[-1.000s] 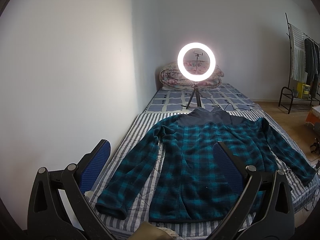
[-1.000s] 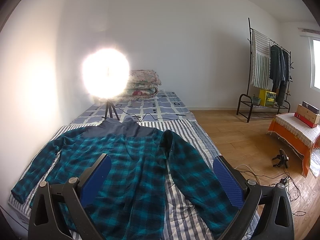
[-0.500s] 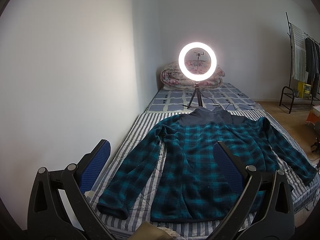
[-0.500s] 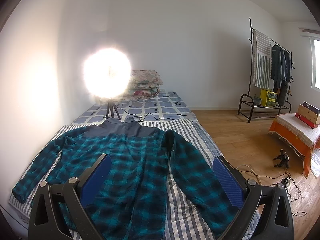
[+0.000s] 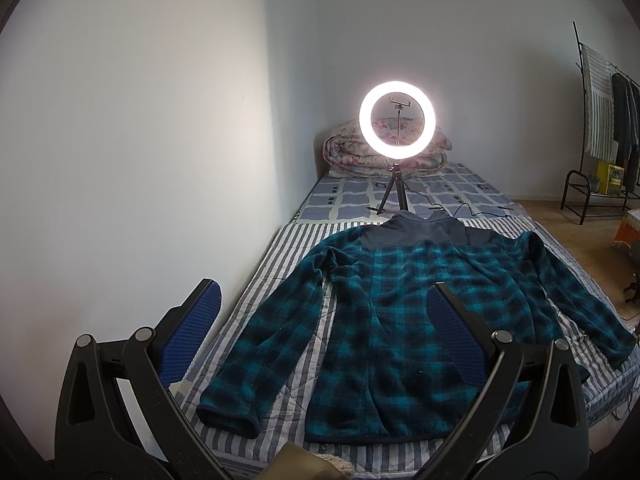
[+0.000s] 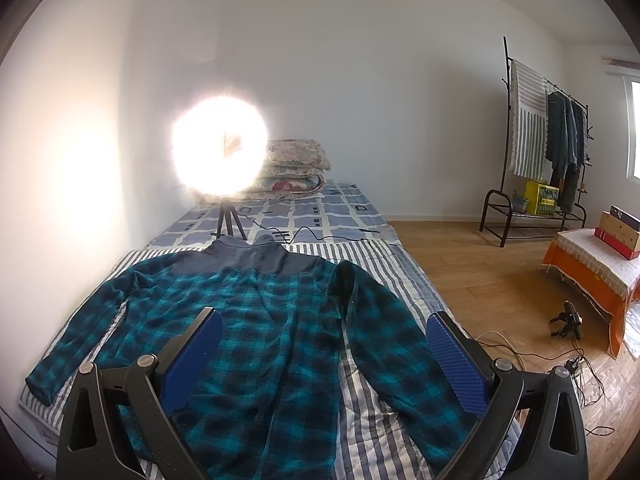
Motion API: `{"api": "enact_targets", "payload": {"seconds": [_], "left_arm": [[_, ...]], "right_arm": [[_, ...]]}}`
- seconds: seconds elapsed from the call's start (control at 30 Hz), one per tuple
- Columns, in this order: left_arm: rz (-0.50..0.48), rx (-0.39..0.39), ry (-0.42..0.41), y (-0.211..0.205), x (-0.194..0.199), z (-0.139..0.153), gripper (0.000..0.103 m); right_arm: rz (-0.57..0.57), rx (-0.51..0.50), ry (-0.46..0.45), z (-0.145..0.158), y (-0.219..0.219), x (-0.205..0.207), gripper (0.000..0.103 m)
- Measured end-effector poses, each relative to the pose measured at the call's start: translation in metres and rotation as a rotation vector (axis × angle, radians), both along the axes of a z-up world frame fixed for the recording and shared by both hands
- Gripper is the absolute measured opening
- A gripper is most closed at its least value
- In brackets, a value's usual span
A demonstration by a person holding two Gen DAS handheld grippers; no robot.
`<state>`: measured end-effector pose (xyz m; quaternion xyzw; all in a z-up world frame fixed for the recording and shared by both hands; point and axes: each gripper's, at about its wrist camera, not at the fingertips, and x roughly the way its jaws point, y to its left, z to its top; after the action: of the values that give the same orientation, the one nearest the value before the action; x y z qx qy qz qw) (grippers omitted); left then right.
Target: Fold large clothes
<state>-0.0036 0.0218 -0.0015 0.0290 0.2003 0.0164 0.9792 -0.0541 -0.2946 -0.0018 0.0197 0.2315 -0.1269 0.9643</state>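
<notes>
White walls [image 6: 360, 80]; wooden floor [image 6: 472, 280] at right; clothes rack [image 6: 536, 140] upper right; glowing ring light [image 5: 397, 120] at centre.

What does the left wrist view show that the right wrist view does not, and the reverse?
Left wrist only: the ring light resolved as a ring with an empty phone clamp, and the jacket's hem. Right wrist only: the orange-draped table with boxes, a window edge, and floor cables. Both: the teal plaid fleece jacket flat on the striped bed, folded quilts, clothes rack, and open tongs, left and right.
</notes>
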Motion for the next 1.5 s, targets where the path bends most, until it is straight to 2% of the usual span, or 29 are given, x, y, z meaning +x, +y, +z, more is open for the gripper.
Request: {"api": "enact_targets", "payload": {"seconds": [0.57, 0.8, 0.93, 1.1, 1.23, 1.37, 1.4, 1.47, 1.5], "left_arm": [[0.032, 0.02, 0.027, 0.014, 0.005, -0.009, 0.103], [0.066, 0.028, 0.05, 0.047, 0.007, -0.02, 0.103], [0.07, 0.029, 0.092, 0.07, 0.009, -0.035, 0.102], [0.057, 0.041, 0.13, 0.09, 0.007, -0.053, 0.09], [0.009, -0.021, 0.195, 0.105, 0.009, -0.067, 0.069], [-0.045, -0.087, 0.272, 0.115, 0.007, -0.085, 0.055], [-0.055, -0.097, 0.29, 0.117, 0.008, -0.089, 0.053], [-0.075, -0.106, 0.334, 0.116, 0.01, -0.101, 0.043], [-0.082, -0.104, 0.353, 0.114, 0.011, -0.106, 0.042]], "right_arm": [[0.047, 0.01, 0.006, -0.001, 0.017, 0.01, 0.103], [0.096, 0.012, 0.003, 0.001, 0.038, 0.025, 0.103], [0.143, 0.035, -0.002, -0.001, 0.051, 0.039, 0.103], [0.263, 0.059, -0.024, 0.001, 0.076, 0.06, 0.103], [0.359, 0.073, 0.025, -0.003, 0.1, 0.093, 0.102], [0.45, 0.092, 0.095, -0.014, 0.125, 0.133, 0.093], [0.475, 0.099, 0.113, -0.018, 0.132, 0.144, 0.09], [0.522, 0.116, 0.145, -0.025, 0.147, 0.161, 0.086], [0.55, 0.124, 0.161, -0.031, 0.156, 0.171, 0.084]]}}
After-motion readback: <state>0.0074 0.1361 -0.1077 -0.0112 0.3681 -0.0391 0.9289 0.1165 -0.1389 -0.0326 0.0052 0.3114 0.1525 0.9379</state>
